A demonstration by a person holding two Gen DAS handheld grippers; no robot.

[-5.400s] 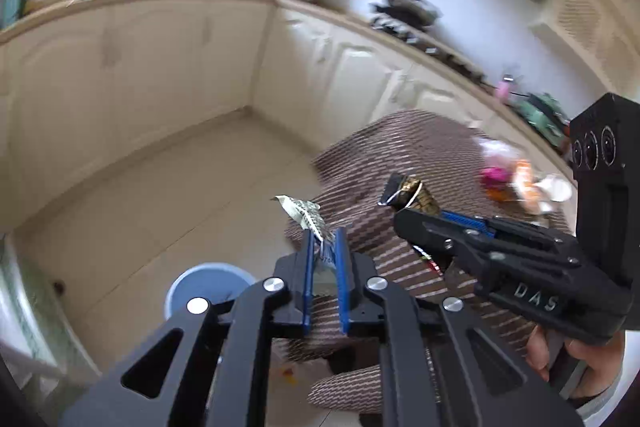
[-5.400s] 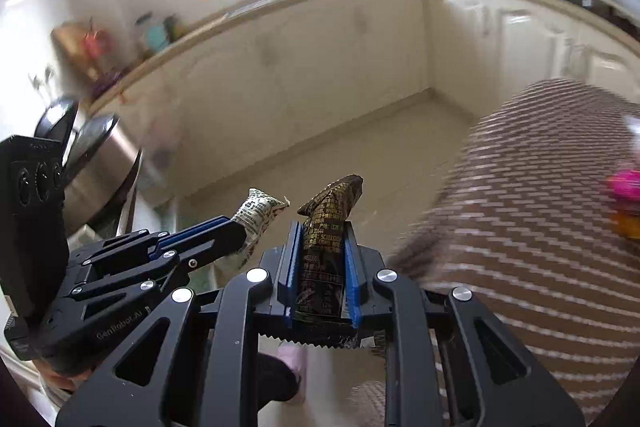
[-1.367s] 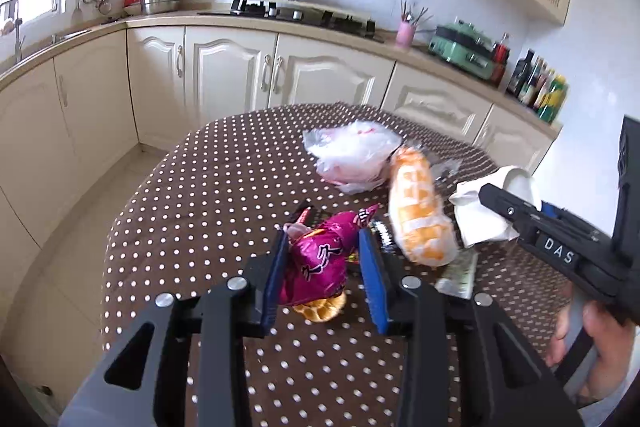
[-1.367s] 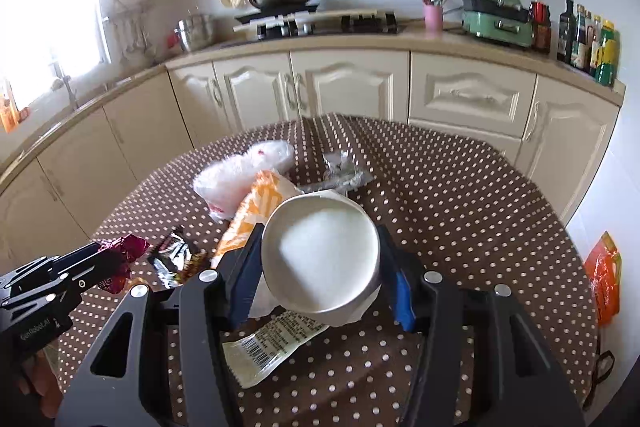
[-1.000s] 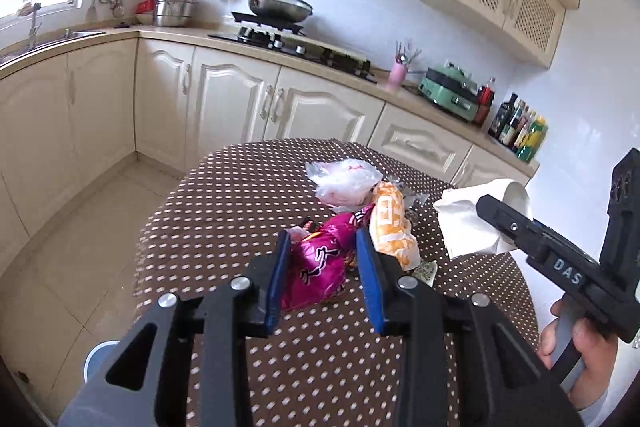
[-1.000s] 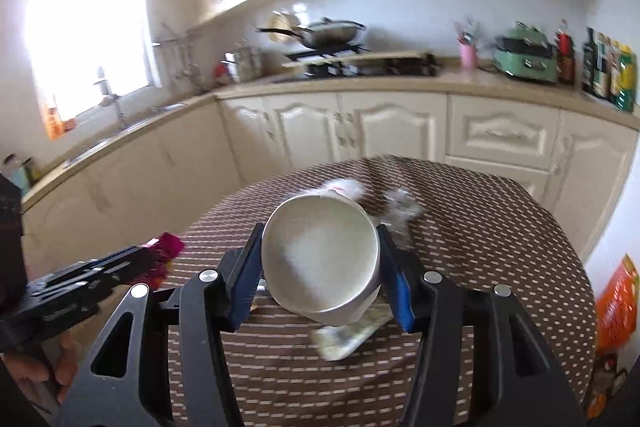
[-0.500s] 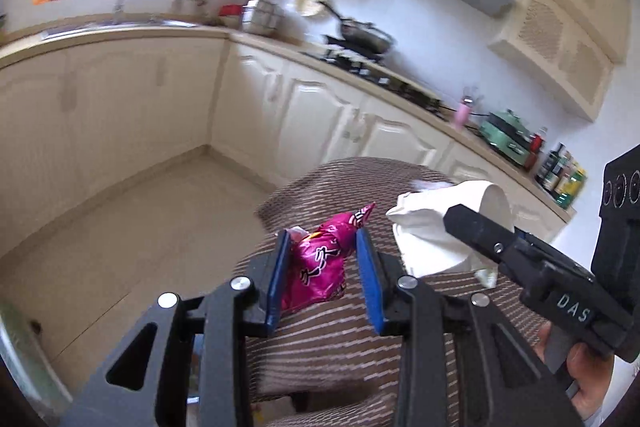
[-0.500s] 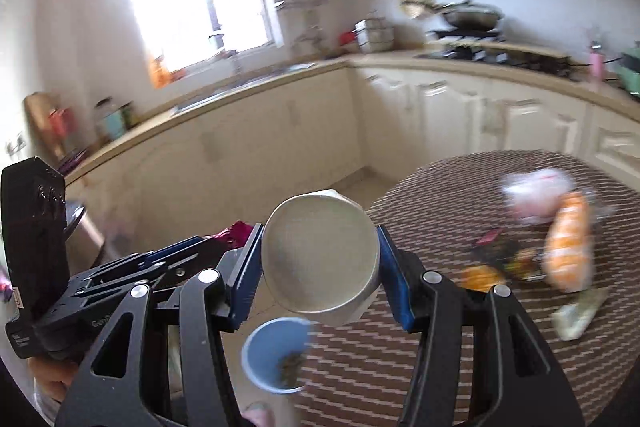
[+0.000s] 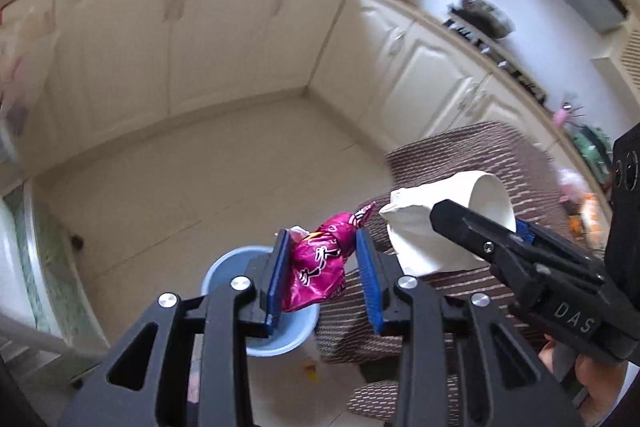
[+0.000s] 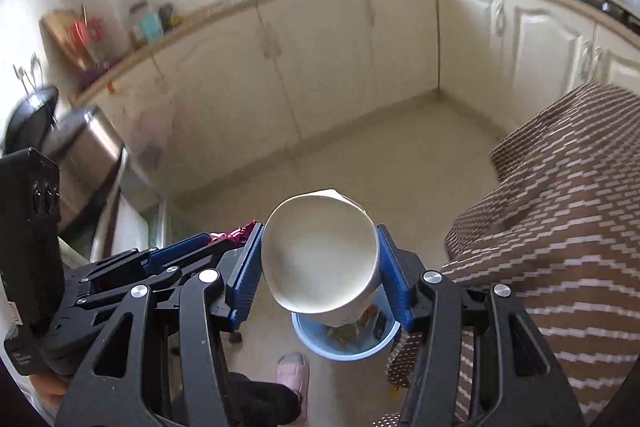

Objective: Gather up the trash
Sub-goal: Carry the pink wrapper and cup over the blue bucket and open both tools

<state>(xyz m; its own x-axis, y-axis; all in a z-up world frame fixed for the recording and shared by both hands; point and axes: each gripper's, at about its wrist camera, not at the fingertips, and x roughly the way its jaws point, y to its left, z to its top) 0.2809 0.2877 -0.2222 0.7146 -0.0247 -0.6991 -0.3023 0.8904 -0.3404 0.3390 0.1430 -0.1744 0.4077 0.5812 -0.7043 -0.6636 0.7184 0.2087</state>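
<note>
My left gripper [image 9: 322,267] is shut on a crumpled magenta snack wrapper [image 9: 320,261] and holds it above a light blue trash bin [image 9: 228,269] on the floor. My right gripper [image 10: 320,267] is shut on a white paper cup [image 10: 320,259], its mouth toward the camera, right above the same bin [image 10: 320,345], which has wrappers inside. The cup and a white tissue [image 9: 416,227] also show in the left wrist view, held by the right gripper [image 9: 472,231]. The left gripper shows at the left of the right wrist view [image 10: 224,243].
A table with a brown dotted cloth [image 10: 560,247] stands right of the bin, with more trash at its far end [image 9: 580,203]. Cream kitchen cabinets [image 9: 200,39] line the walls. A pink slipper [image 10: 294,367] and a steel pot [image 10: 84,155] are near the bin.
Both grippers have swung left from the table to above the blue bin, still holding the wrapper and the cup. The view now looks down at the floor.
</note>
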